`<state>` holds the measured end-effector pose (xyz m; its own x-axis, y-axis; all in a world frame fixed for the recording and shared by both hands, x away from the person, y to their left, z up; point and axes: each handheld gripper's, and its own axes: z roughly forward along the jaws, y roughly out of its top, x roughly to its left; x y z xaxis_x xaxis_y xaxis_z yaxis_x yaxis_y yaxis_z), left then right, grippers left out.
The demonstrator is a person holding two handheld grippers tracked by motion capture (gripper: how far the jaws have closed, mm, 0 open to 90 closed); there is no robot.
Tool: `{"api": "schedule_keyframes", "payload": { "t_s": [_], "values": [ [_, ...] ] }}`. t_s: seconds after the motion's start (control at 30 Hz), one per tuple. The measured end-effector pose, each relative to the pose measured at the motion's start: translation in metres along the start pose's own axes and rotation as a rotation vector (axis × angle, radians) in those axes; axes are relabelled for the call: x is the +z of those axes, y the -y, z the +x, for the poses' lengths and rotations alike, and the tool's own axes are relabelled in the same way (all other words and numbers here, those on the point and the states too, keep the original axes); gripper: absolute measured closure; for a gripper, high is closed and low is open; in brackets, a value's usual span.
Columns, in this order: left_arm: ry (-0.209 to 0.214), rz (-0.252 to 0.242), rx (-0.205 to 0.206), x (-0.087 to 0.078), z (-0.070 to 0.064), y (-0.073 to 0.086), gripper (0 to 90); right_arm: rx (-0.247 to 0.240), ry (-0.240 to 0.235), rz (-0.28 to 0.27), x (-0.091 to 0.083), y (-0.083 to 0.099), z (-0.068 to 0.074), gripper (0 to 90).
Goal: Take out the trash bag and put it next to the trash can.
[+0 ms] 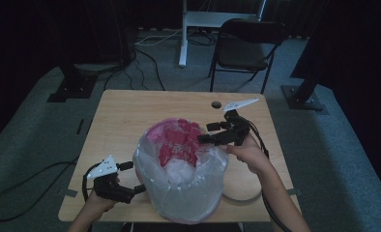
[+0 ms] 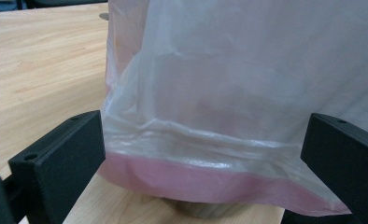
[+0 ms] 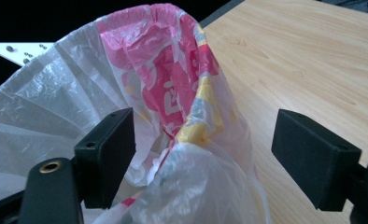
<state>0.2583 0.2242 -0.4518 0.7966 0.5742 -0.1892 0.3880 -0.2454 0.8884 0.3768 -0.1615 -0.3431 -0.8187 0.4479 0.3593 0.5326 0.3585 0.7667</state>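
Clearly the right gripper (image 1: 212,136) stands with its jaws wide, set either side of the bag's (image 1: 188,188) raised rim at the far right of its mouth, nothing pinched yet. To do this well, it should close on a single fold of the thin film just under the rim, and only then draw it outward, gently, since the plastic looks easy to tear. The left gripper (image 1: 130,180) is also wide, its jaws low beside the near left of the pink bin (image 2: 210,183), where the film hangs down over the wall; it could steady that side while the right pulls. The bag is clear and crinkled, with a pink printed bag (image 3: 173,79) bunched inside the mouth. It stands near the bench's (image 1: 125,121) front edge, about midway along.
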Motion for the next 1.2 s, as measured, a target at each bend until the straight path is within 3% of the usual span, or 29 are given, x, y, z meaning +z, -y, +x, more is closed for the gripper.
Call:
{"api": "schedule_keyframes", "payload": {
  "t_s": [0.17,0.37,0.53,0.77,0.87,0.97,1.0,1.07,1.2],
  "values": [
    [-0.012,-0.020,0.016,-0.001,0.002,-0.003,0.0,-0.001,-0.010,0.031,0.007,-0.001,0.000,24.3],
    [-0.004,-0.038,0.033,-0.006,0.005,-0.013,0.0,-0.011,-0.073,0.042,0.008,0.001,0.002,43.6],
    [0.031,-0.073,0.043,-0.011,0.011,-0.024,0.0,-0.028,-0.033,0.065,0.008,0.000,0.004,51.1],
    [0.022,-0.025,0.105,-0.013,0.007,-0.037,3.0,-0.039,-0.005,0.020,0.006,-0.003,0.004,57.1],
    [0.040,-0.010,0.091,-0.013,0.008,-0.038,4.4,-0.038,0.030,0.025,0.005,-0.003,0.004,64.4],
    [0.070,-0.016,0.094,-0.015,0.010,-0.037,18.6,-0.052,0.060,0.031,0.004,-0.003,0.007,66.2],
    [0.074,-0.020,0.099,-0.017,0.011,-0.037,28.1,-0.063,0.073,0.037,0.004,-0.004,0.008,67.2],
    [0.031,-0.030,0.098,-0.017,0.011,-0.037,52.3,-0.077,0.098,0.048,0.002,-0.005,0.012,69.3],
    [-0.013,-0.038,0.112,-0.014,0.010,-0.042,72.9,-0.112,0.147,0.052,0.003,-0.008,0.019,74.8]
  ]
}}
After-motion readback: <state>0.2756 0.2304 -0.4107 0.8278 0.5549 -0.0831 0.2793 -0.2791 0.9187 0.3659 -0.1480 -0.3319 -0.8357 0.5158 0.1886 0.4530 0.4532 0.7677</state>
